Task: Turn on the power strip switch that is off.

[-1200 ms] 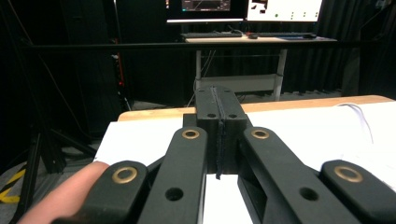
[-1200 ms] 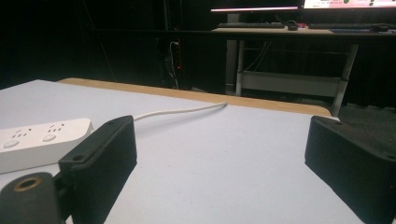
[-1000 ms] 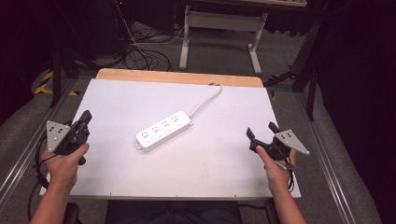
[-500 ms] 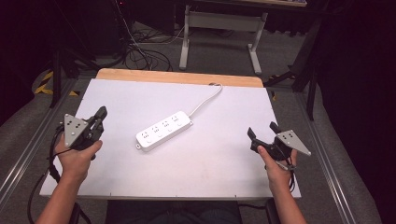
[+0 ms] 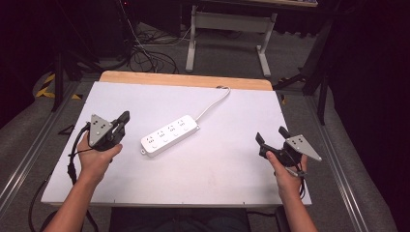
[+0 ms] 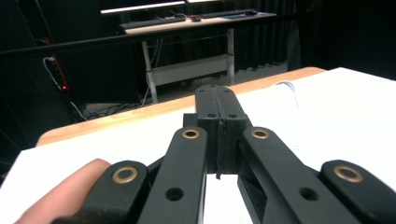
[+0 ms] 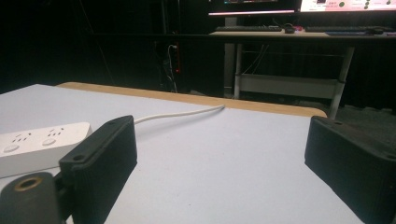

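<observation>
A white power strip [image 5: 170,136] lies at an angle in the middle of the white table [image 5: 217,169], and its white cable [image 5: 212,104] runs to the far edge. The strip's end [image 7: 37,144] and its cable [image 7: 182,114] show at the left of the right gripper view. My left gripper [image 5: 124,119] hovers just left of the strip, its jaws pressed together with nothing between them; in the left gripper view the closed fingertips [image 6: 217,107] point toward the far edge. My right gripper [image 5: 271,136] is near the right side, jaws spread wide and empty [image 7: 224,154].
A wooden strip [image 5: 186,80] borders the table's far edge. Beyond it stand a desk frame [image 5: 227,34] and tangled floor cables [image 5: 145,53]. Metal rails [image 5: 343,174] run along both table sides. The left gripper's cable [image 5: 72,159] hangs off the left edge.
My left gripper has moved up and to the right, closer to the power strip. The right gripper has barely shifted.
</observation>
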